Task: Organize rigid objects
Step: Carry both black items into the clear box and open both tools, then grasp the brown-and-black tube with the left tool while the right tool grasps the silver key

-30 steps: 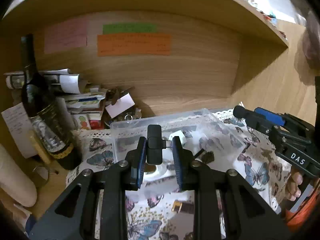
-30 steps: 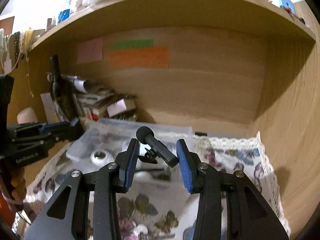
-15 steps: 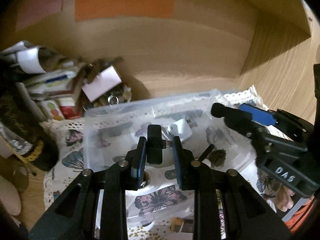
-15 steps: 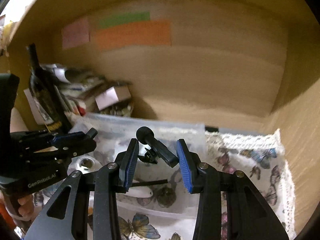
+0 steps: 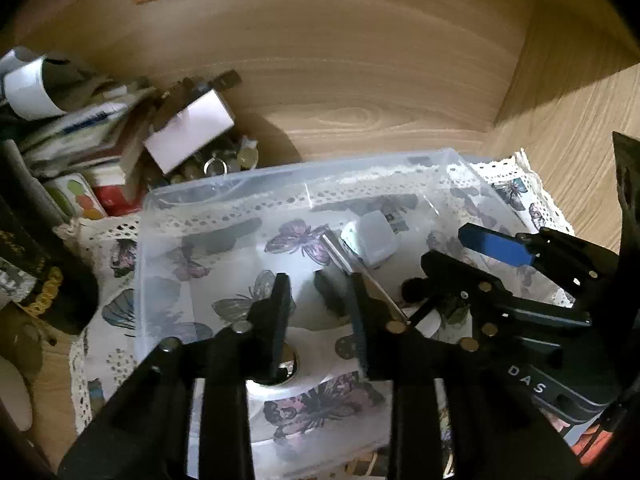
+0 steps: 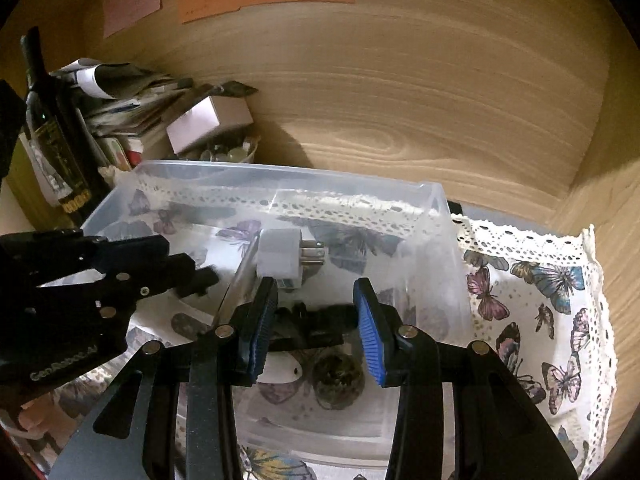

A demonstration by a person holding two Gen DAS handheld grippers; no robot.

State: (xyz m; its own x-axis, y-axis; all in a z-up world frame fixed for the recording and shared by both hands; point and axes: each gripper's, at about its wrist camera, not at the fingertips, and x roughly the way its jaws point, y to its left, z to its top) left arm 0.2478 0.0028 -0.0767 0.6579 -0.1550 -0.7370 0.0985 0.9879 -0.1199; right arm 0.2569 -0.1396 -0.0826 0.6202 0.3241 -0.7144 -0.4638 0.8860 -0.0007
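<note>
A clear plastic bin [image 5: 280, 176] [image 6: 444, 216] sits on a butterfly cloth inside a wooden shelf nook. In it lie a white plug adapter [image 6: 280, 258] [image 5: 370, 240], a metal rod [image 6: 234, 288], a pine cone [image 6: 338, 376], a white oval piece [image 6: 280, 370] and a white tape roll [image 5: 312, 356]. My left gripper [image 5: 318, 312] is open and empty over the bin. My right gripper [image 6: 316, 320] is open over the bin, and a black mount with a round end [image 6: 316, 324] lies in the bin between its fingers. A small dark object [image 5: 330, 296] lies below the left fingers.
A dark bottle [image 6: 52, 140] stands at the left. A pile of papers and boxes [image 5: 100, 136] with a white box [image 6: 208, 120] fills the back left corner. The wooden back wall [image 6: 400, 100] and the side wall [image 5: 580, 140] close the nook. The butterfly cloth [image 6: 540, 300] reaches right of the bin.
Both grippers moved forward and down over the bin. The left gripper let go of its small black object. The right gripper let go of the black mount, which now lies in the bin.
</note>
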